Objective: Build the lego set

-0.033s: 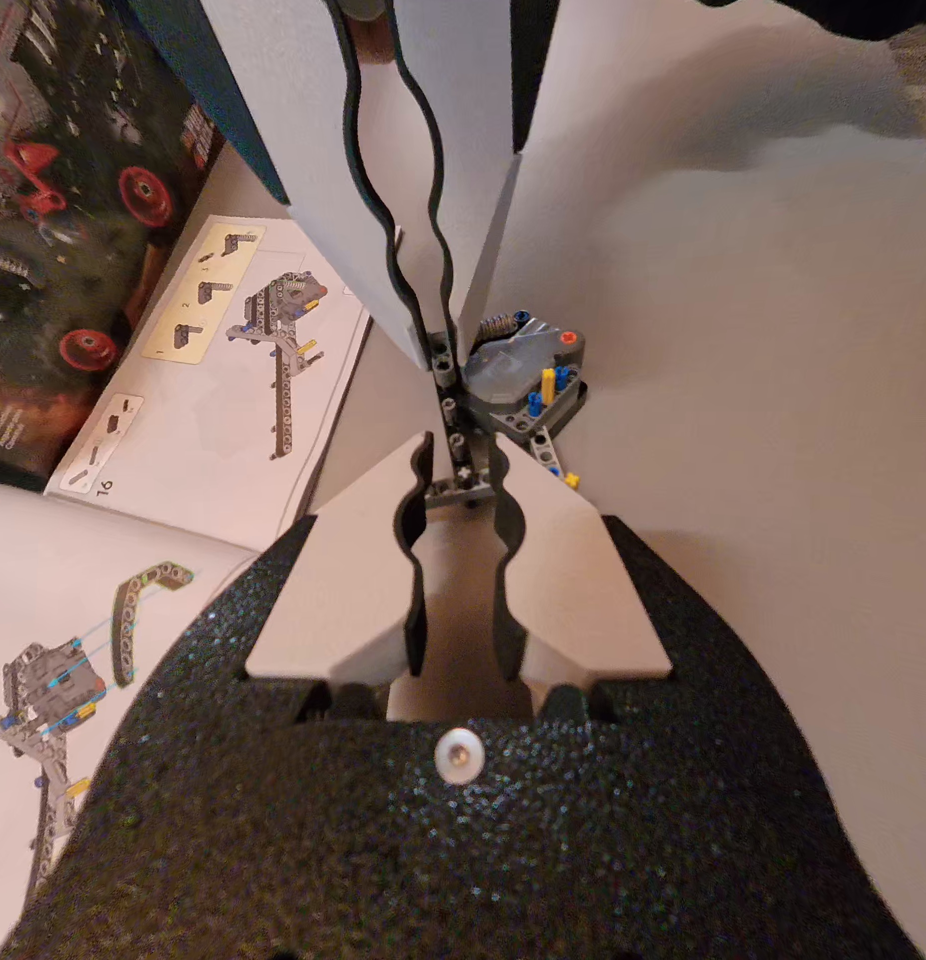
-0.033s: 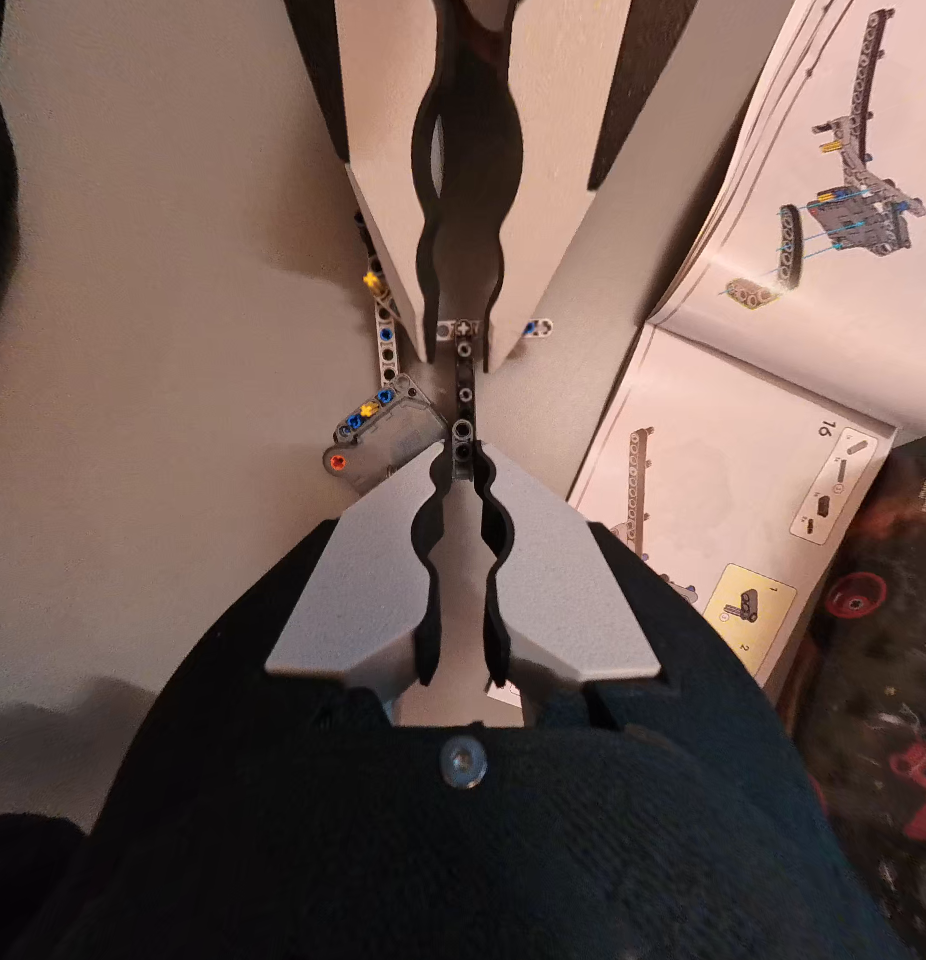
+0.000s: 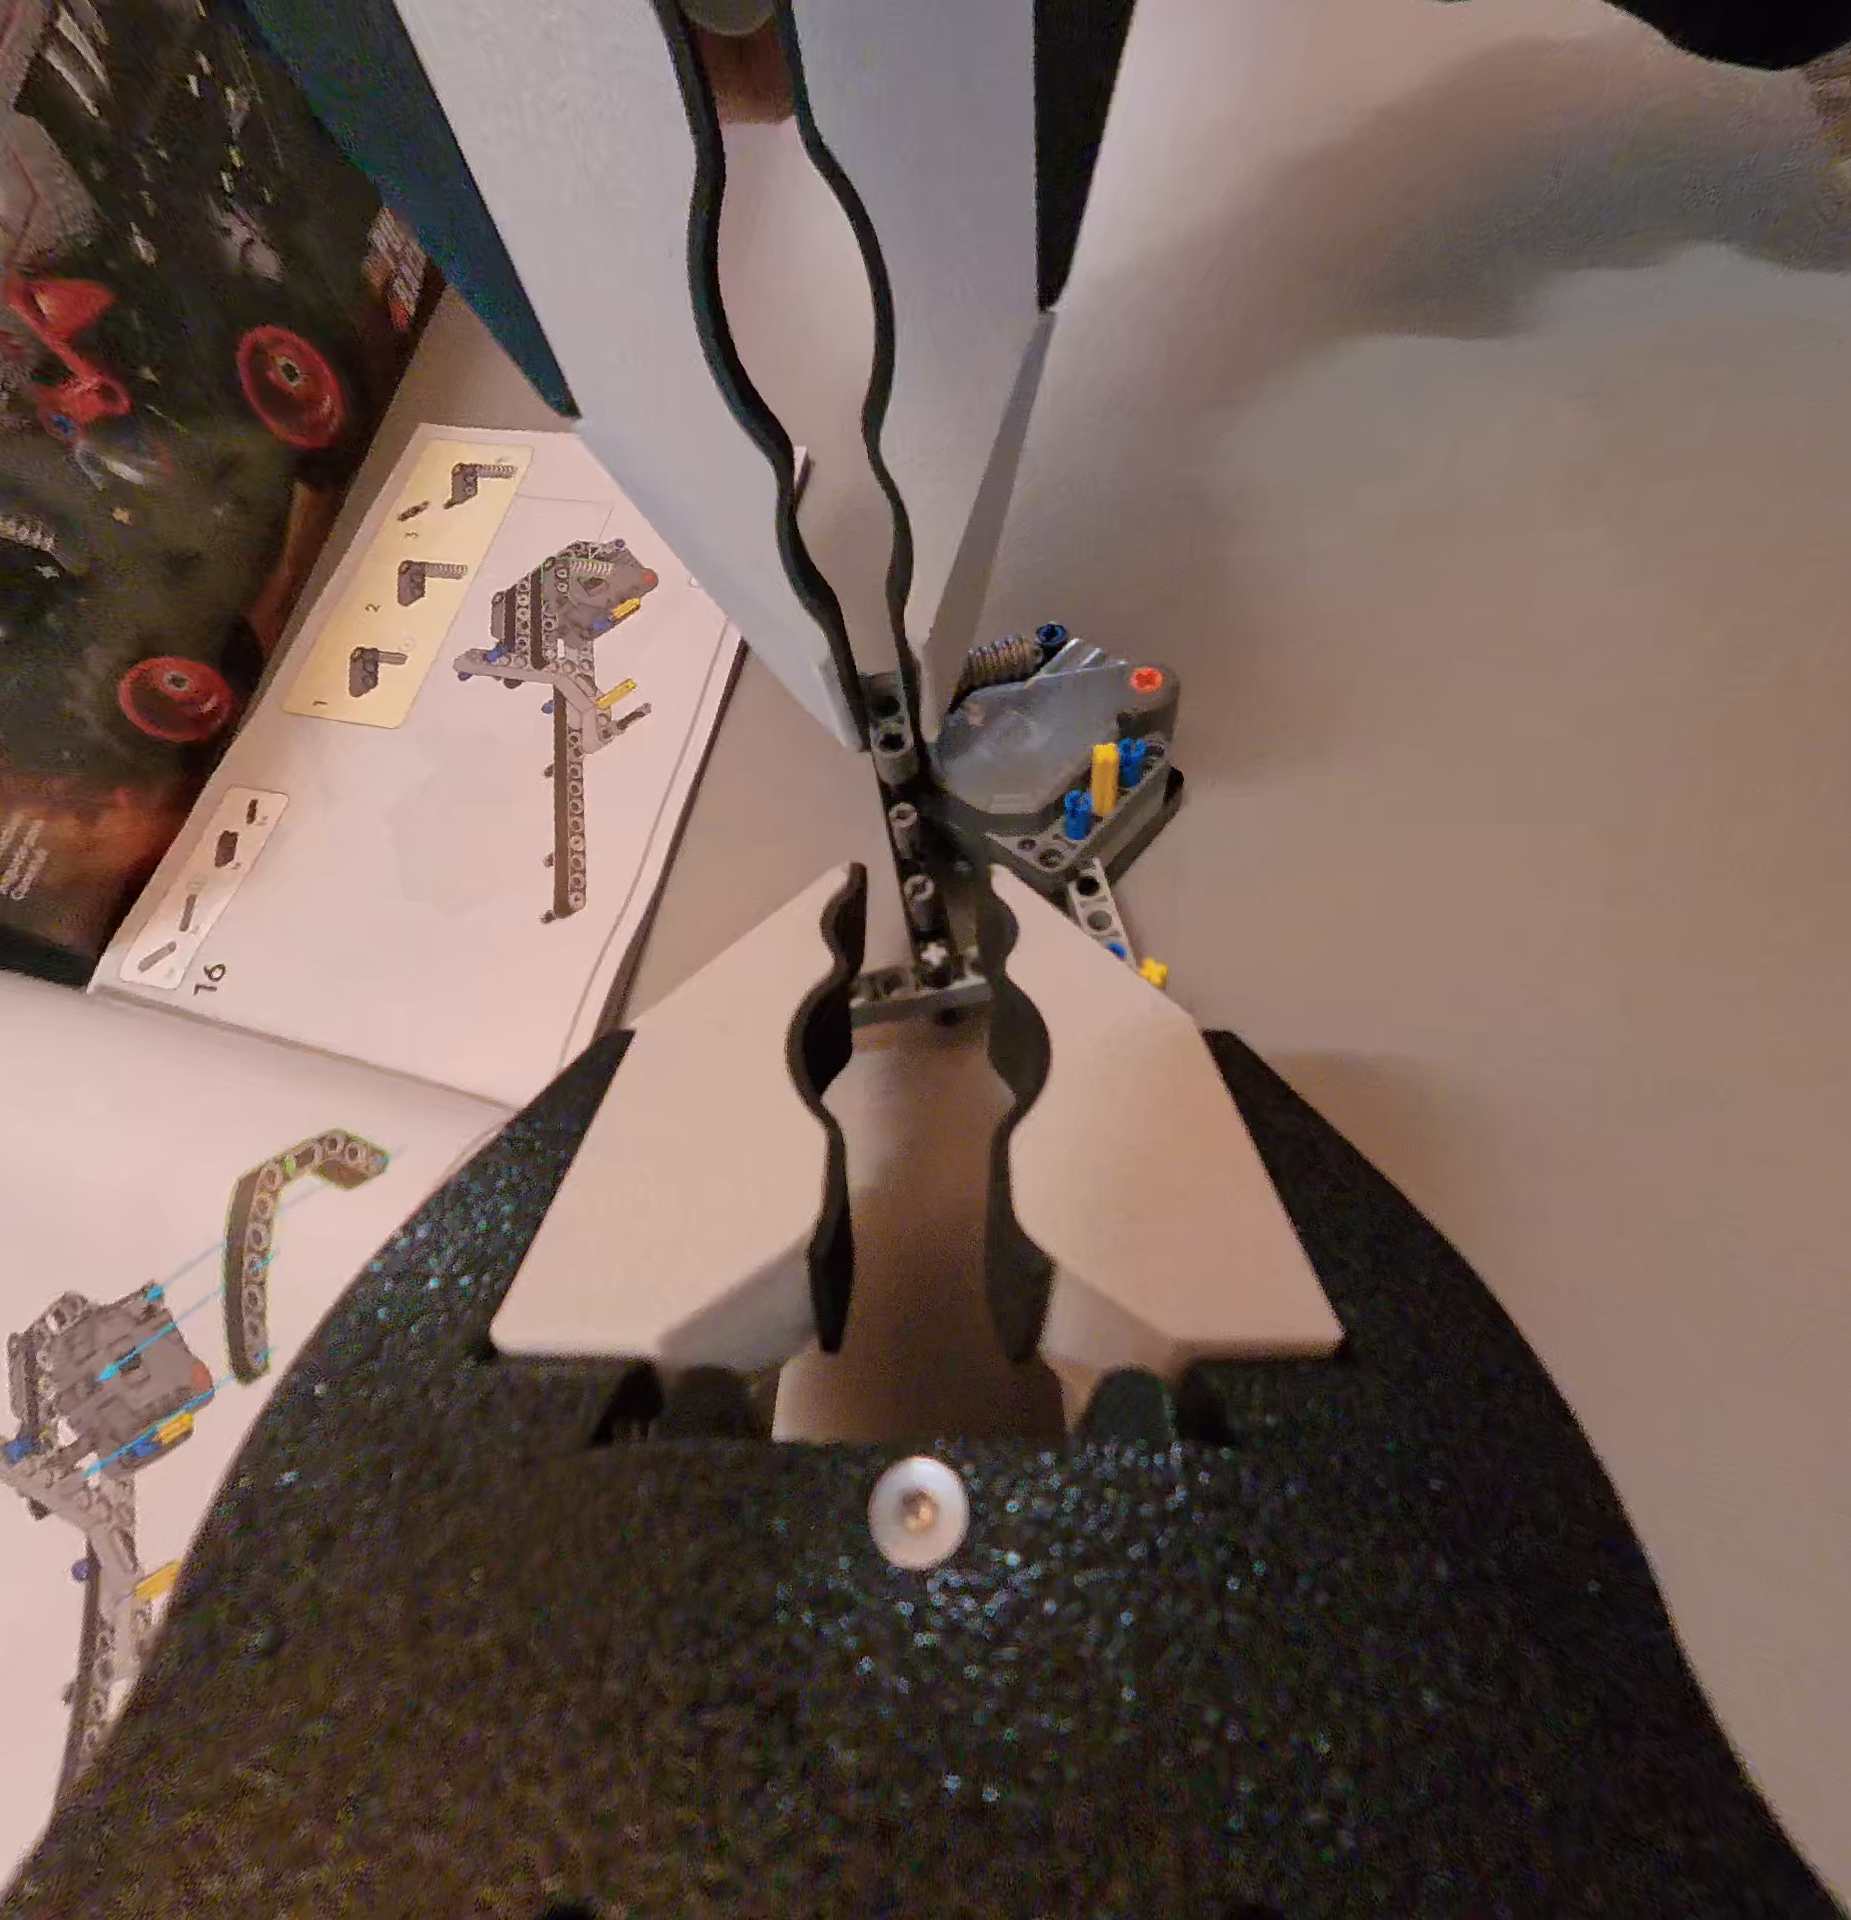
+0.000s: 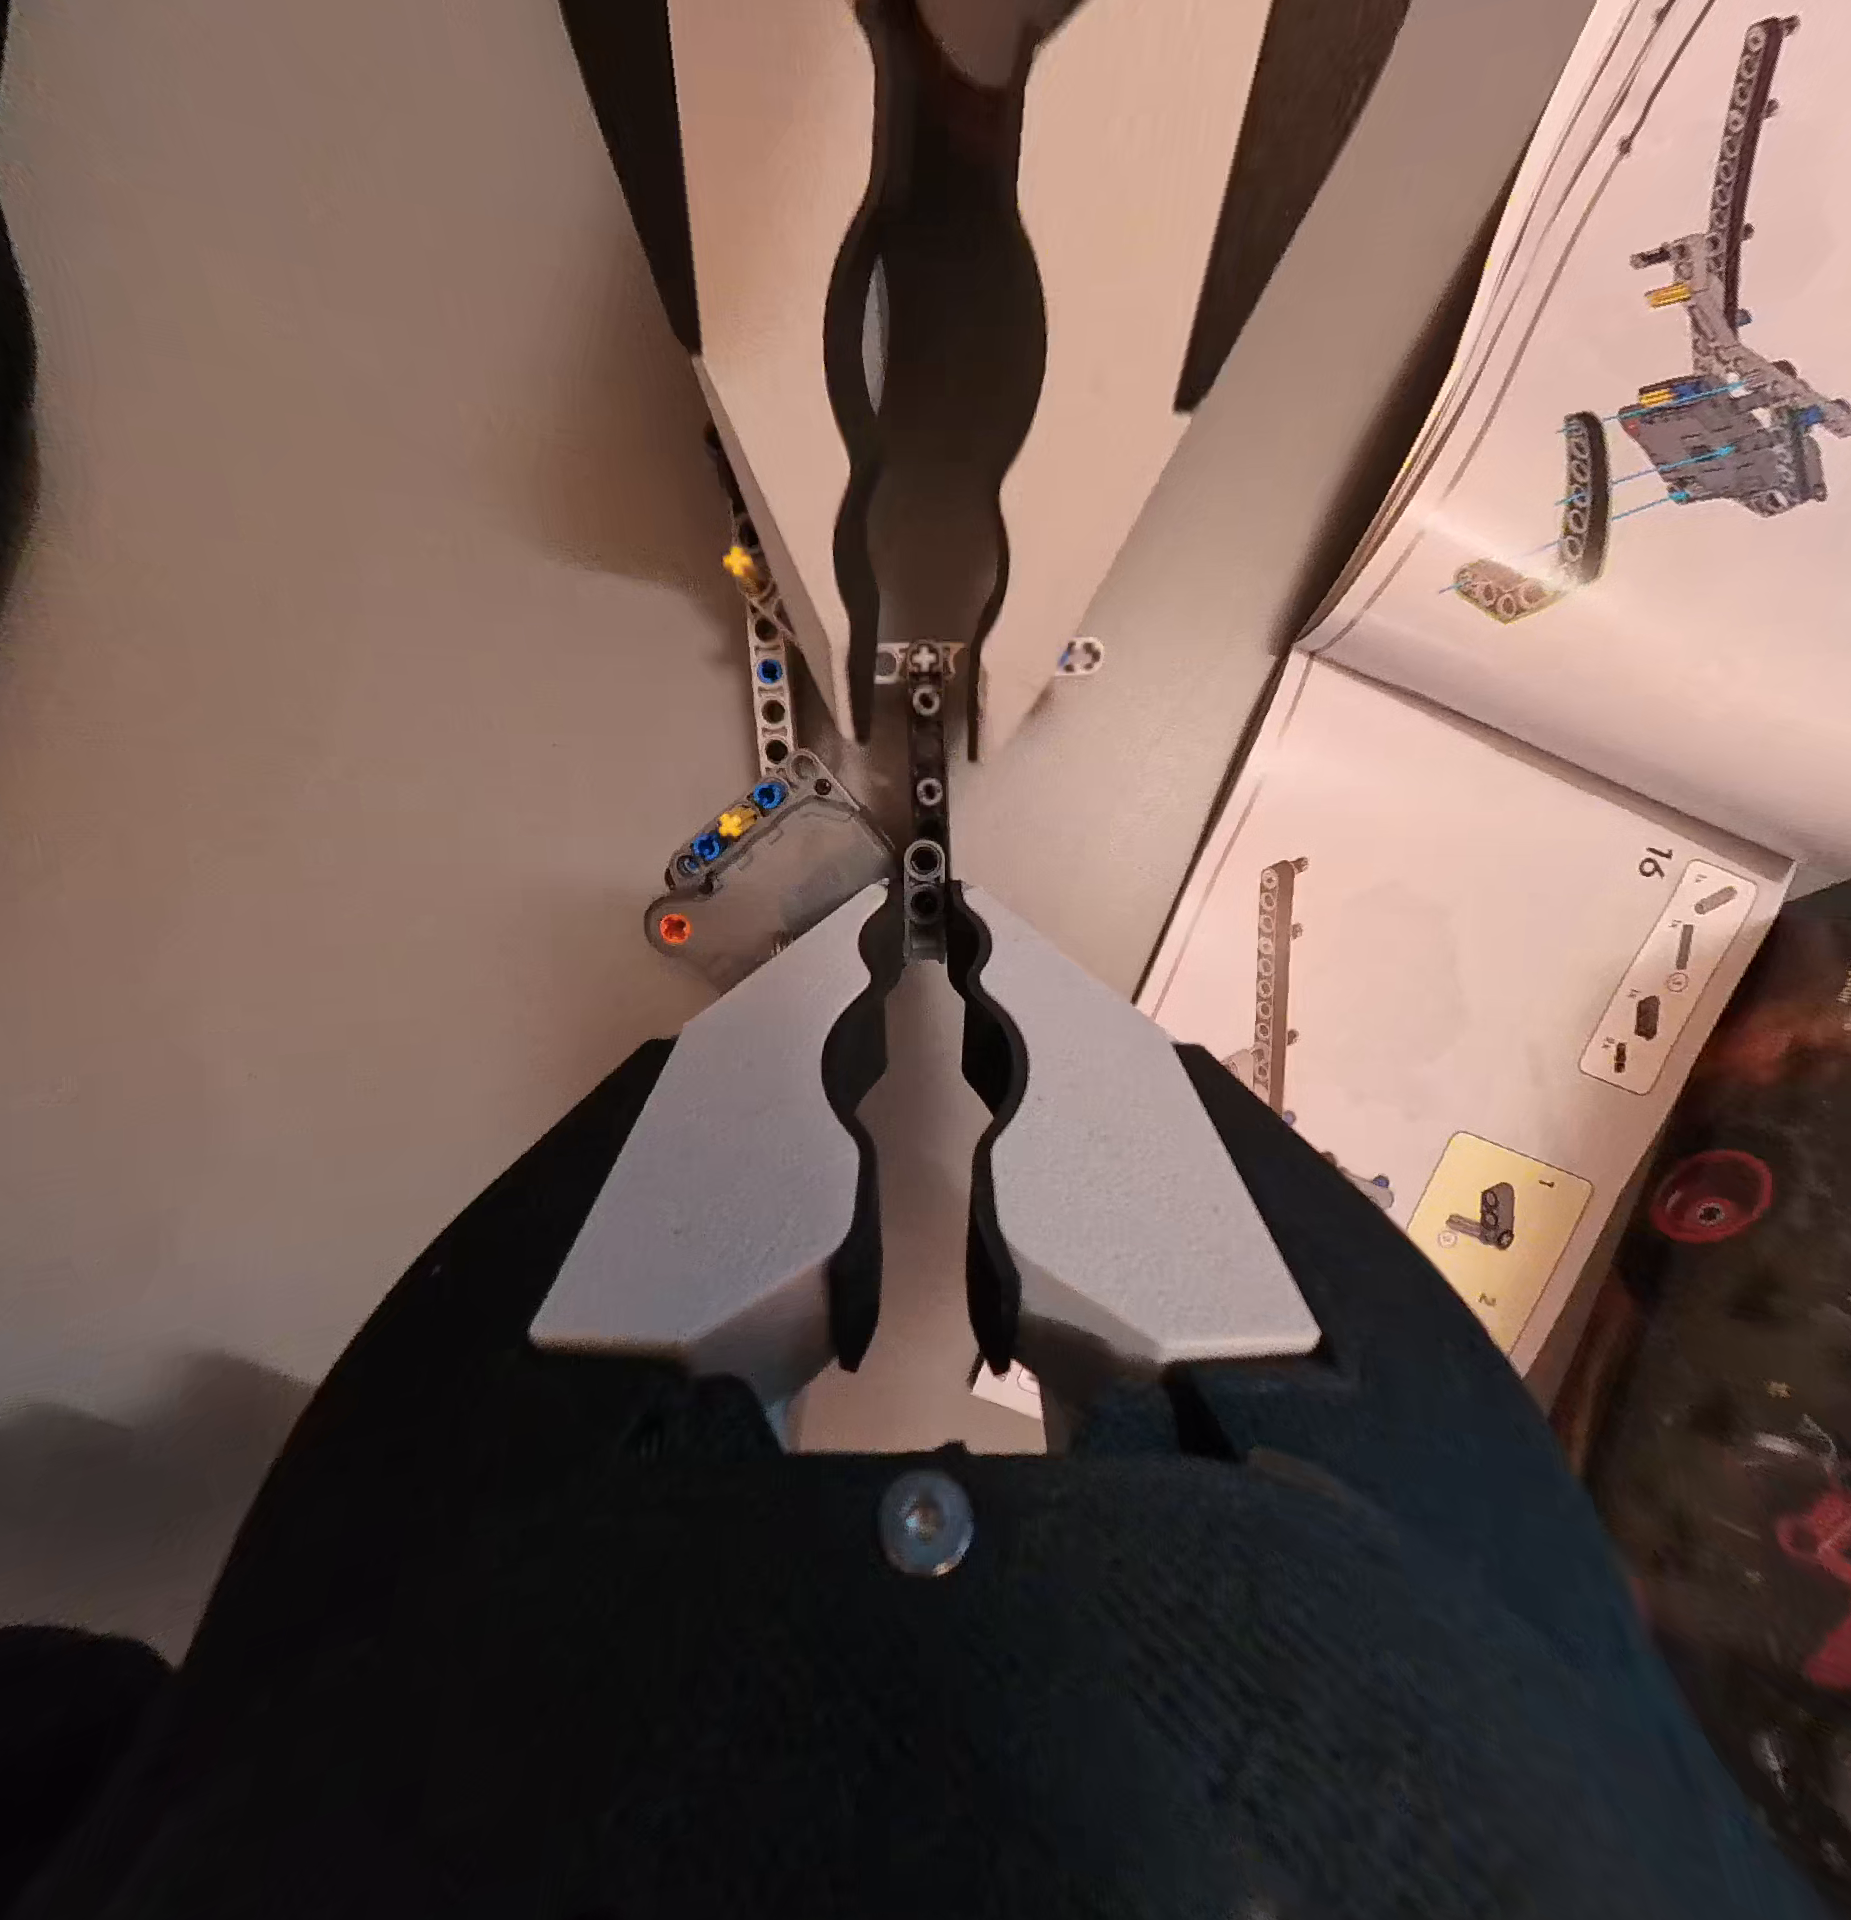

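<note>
The partly built lego model (image 3: 1046,727) lies on the beige table. It has a grey body with an orange pin, blue and yellow pins and a spring. A black beam (image 3: 916,862) runs out from it. My left gripper (image 3: 926,914) is shut on the light grey cross piece at the beam's near end. My right gripper (image 4: 921,904) faces it and is shut on the dark grey connector at the beam's other end, beside the grey body (image 4: 786,883). Each gripper also shows in the other's view: the right gripper (image 3: 890,717) and the left gripper (image 4: 916,717).
The open instruction booklet (image 3: 381,779) lies left of the model in the left wrist view and to the right in the right wrist view (image 4: 1420,935). The dark lego box (image 3: 121,416) with red wheels pictured lies beyond it. A thin light grey beam (image 4: 770,686) sticks out from the model. The tips of both grippers are at nearly the same place.
</note>
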A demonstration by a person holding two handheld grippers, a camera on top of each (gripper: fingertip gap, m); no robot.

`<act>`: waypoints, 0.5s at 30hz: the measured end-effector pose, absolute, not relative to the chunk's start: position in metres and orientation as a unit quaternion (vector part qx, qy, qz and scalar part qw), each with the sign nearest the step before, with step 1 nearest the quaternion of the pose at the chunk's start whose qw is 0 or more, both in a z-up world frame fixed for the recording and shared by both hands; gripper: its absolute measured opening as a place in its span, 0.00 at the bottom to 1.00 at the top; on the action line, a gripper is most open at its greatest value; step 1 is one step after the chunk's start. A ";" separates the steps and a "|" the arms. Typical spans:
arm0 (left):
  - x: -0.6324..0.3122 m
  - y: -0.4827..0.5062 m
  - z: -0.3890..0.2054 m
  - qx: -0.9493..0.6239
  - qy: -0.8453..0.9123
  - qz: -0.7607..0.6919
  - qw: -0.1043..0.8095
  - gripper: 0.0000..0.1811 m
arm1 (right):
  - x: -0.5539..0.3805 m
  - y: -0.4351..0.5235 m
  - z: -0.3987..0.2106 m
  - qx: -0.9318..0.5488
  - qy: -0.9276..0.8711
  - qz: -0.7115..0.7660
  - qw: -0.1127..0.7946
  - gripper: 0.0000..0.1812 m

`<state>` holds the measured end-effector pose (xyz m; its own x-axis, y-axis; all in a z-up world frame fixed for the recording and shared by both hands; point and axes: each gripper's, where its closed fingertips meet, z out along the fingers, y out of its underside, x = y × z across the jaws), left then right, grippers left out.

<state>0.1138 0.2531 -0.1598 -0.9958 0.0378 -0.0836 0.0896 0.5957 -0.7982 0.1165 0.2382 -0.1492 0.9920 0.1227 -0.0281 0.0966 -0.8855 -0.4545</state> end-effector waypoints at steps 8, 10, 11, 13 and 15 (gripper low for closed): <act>0.119 0.243 -0.170 0.035 0.914 -0.402 0.031 0.08 | 0.119 0.238 -0.149 -0.976 -0.067 0.020 0.208 0.03; 0.119 0.242 -0.172 0.034 0.917 -0.398 0.025 0.08 | 0.119 0.239 -0.149 -0.975 -0.068 0.023 0.209 0.03; 0.119 0.242 -0.172 0.035 0.917 -0.398 0.024 0.08 | 0.118 0.240 -0.149 -0.975 -0.067 0.029 0.212 0.03; 0.119 0.241 -0.172 0.034 0.916 -0.399 0.021 0.05 | 0.118 0.241 -0.149 -0.973 -0.065 0.034 0.221 0.03; 0.119 0.241 -0.173 0.037 0.917 -0.397 0.020 0.04 | 0.118 0.240 -0.150 -0.971 -0.062 0.039 0.226 0.03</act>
